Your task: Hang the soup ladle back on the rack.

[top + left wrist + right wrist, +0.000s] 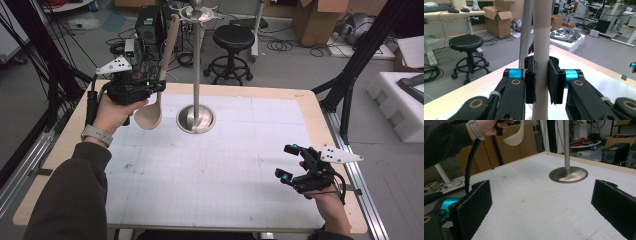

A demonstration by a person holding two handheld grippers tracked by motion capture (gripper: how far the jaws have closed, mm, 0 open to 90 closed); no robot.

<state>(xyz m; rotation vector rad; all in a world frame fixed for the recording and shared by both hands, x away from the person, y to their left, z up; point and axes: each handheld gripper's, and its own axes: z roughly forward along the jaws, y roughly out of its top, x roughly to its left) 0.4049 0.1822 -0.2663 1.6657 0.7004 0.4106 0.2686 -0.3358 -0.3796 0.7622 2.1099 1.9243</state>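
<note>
Left gripper (161, 86) clenched on beige wooden ladle (150, 116), left of shiny metal stand (196, 119); right gripper (288, 162) released, near right.

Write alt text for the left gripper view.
The left claw is shut on the pale handle of a ladle, held upright. Just behind stands a metal pole; a black stool stands on the floor beyond the table edge.

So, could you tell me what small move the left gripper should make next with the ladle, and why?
Probably a slight lift toward the hooks at the top of the stand. The left gripper clamps the ladle by its handle, upright with the bowl down and clear of the table, and the handle's end sits just beside those hooks.
</note>
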